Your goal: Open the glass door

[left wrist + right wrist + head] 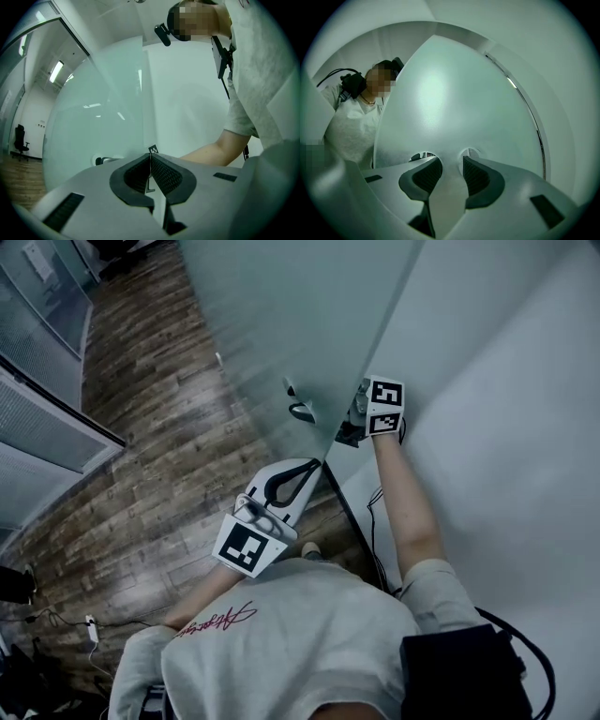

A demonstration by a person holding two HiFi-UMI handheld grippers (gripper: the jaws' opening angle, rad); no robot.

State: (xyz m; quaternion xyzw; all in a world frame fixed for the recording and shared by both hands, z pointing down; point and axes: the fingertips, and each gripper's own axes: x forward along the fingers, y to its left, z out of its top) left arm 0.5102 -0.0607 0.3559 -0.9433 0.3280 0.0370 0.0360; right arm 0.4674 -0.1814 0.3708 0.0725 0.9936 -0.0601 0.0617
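Right gripper (452, 172), fingers spread wide, faces the frosted glass door (454, 93). Left gripper (150, 158), fingers pressed together, hovers at its 8 o'clock in the head view.

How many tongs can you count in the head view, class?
2. The left tongs sit low at centre, shut, beside the edge of the glass door; the right tongs are higher, open, past that edge. None appear hidden.
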